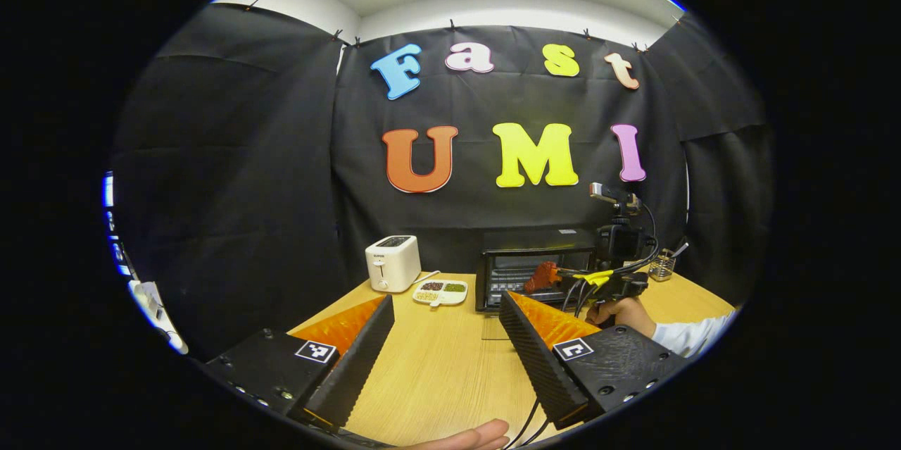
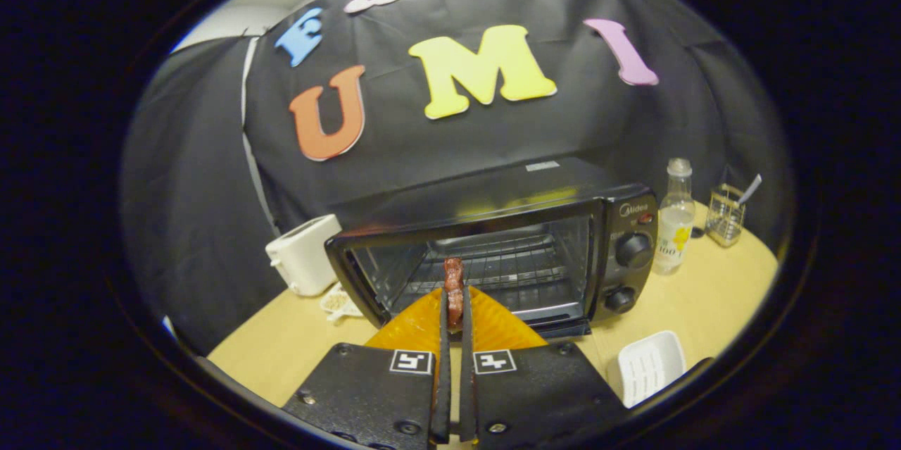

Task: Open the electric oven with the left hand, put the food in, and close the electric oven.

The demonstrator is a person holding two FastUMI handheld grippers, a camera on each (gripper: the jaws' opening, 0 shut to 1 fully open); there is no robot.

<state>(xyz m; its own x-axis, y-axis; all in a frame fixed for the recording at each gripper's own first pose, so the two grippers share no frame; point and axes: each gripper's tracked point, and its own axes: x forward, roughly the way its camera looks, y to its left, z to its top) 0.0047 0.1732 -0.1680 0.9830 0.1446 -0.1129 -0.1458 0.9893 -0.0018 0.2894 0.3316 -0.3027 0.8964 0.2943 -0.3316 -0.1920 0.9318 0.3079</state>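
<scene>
Right gripper view: food between closed jaws.

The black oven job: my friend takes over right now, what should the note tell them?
Left gripper: open, holding nothing, back over the pale wooden table.
Right gripper: shut on the reddish-brown piece of food, right in front of the black electric oven.
Done: the oven's glass door lies open.
Left: set the food on the wire rack, release, pull out, then close the door with the left gripper.
</scene>
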